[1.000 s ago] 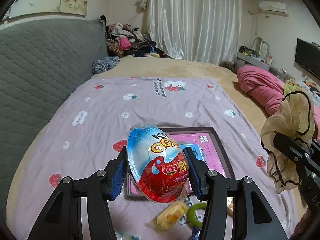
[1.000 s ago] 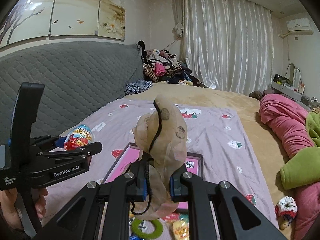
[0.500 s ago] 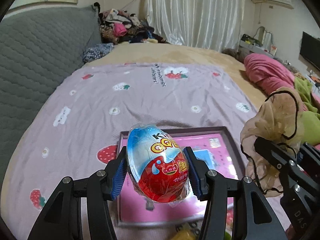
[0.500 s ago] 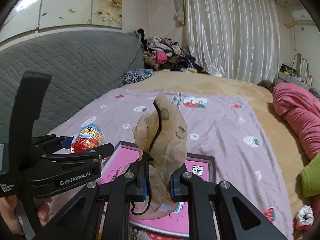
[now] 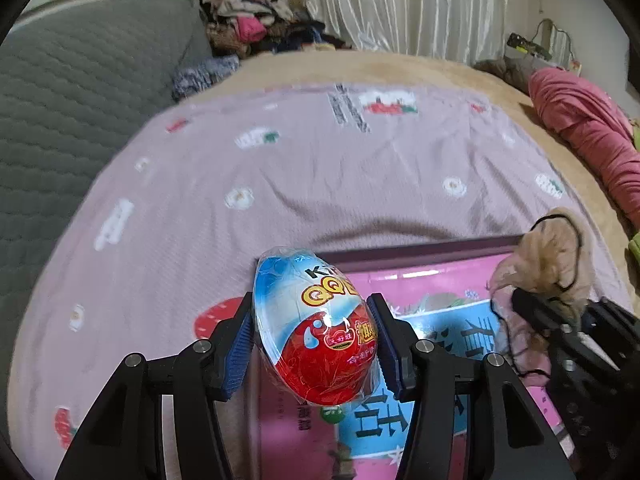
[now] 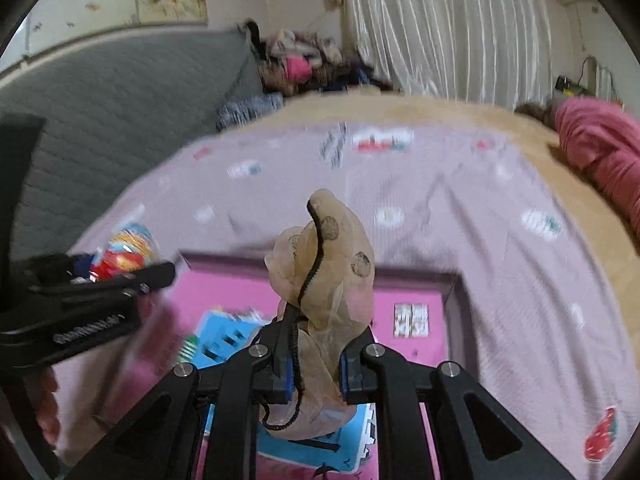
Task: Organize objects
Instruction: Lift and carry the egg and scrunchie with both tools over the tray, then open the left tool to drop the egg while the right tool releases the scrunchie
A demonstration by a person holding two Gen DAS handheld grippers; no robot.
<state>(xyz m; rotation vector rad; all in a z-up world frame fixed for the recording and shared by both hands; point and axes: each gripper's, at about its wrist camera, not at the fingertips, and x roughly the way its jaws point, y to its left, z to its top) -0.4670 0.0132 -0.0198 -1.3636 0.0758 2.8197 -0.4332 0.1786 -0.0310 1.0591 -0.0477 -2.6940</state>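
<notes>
My left gripper [image 5: 314,334] is shut on a foil-wrapped egg [image 5: 316,328], blue on top and red below, held over the left edge of a pink box [image 5: 432,284]. My right gripper [image 6: 312,364] is shut on a beige sheer hair scrunchie [image 6: 328,264] with black trim and dots, above the pink box [image 6: 408,300]. In the left wrist view the scrunchie [image 5: 552,256] and right gripper [image 5: 560,312] sit at the right. In the right wrist view the egg [image 6: 124,252] and left gripper [image 6: 116,268] sit at the left.
The box lies on a lilac sheet [image 5: 280,184] with strawberry prints over a bed. A grey quilted headboard [image 5: 76,92] stands at the left, a clothes pile [image 5: 256,28] at the back and a pink duvet [image 5: 588,128] at the right.
Both grippers have come down and forward over the pink box, still holding the egg and the scrunchie. The small items on the sheet near the box have dropped out of view.
</notes>
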